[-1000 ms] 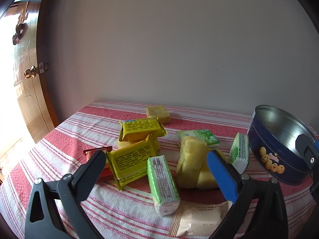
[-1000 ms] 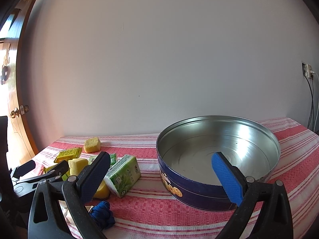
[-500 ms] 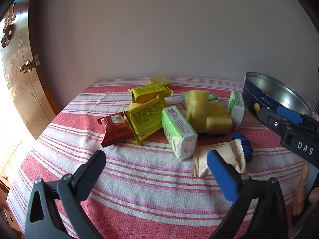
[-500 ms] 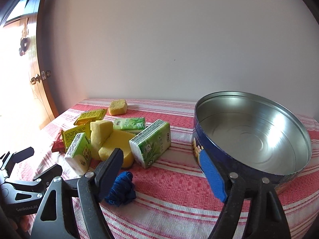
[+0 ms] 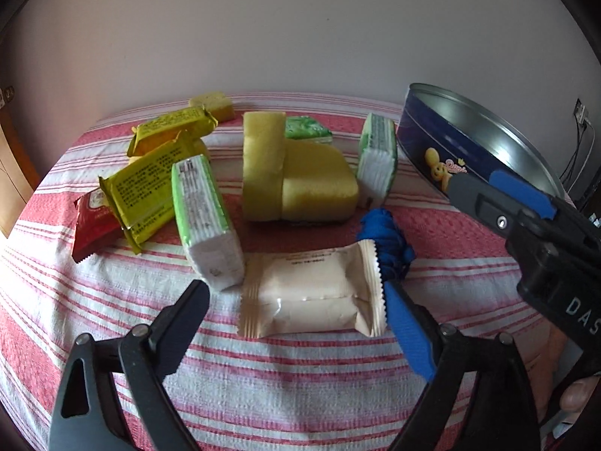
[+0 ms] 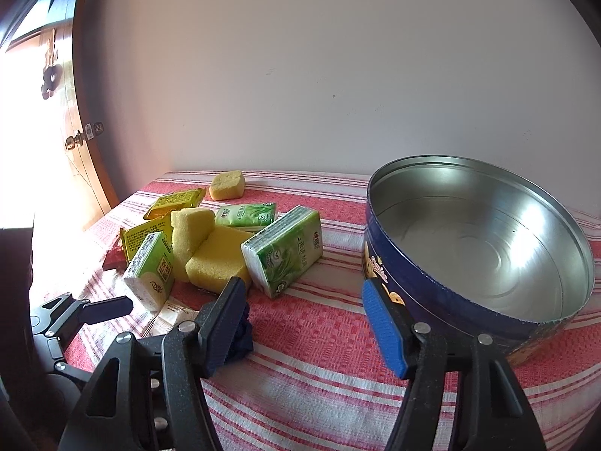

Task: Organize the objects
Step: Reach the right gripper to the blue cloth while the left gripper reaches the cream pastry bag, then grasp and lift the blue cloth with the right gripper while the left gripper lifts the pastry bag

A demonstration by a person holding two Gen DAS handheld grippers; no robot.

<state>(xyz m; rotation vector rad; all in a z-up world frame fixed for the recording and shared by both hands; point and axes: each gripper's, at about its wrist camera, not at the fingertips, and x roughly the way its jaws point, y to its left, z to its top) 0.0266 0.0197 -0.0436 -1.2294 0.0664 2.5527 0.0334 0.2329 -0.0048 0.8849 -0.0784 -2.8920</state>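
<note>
A cream snack packet (image 5: 311, 297) lies flat on the striped cloth between the fingers of my left gripper (image 5: 293, 293). Its jaws are closing: the blue pad reaches the packet's right crimp, while the black finger stands apart from it. A blue fabric bundle (image 5: 387, 236) lies just behind the packet. My right gripper (image 6: 303, 287) hovers low over bare cloth with its jaws closing on nothing. Its blue pad is close beside the outer wall of the round blue tin (image 6: 469, 240), which is empty inside. The fabric bundle (image 6: 242, 334) lies by its black finger.
Behind the packet sit yellow sponges (image 5: 300, 184), three green tissue packs (image 5: 203, 218), yellow packets (image 5: 146, 191), a red packet (image 5: 92, 221) and a small sponge (image 5: 212, 103). The tin (image 5: 477, 143) stands at the right, a wall behind, a wooden door (image 6: 75, 139) on the left.
My left gripper has tipped down and come in over the cream packet, which now lies between its narrowing fingers. The right gripper's jaws have narrowed and it swung left, the tin now on its right.
</note>
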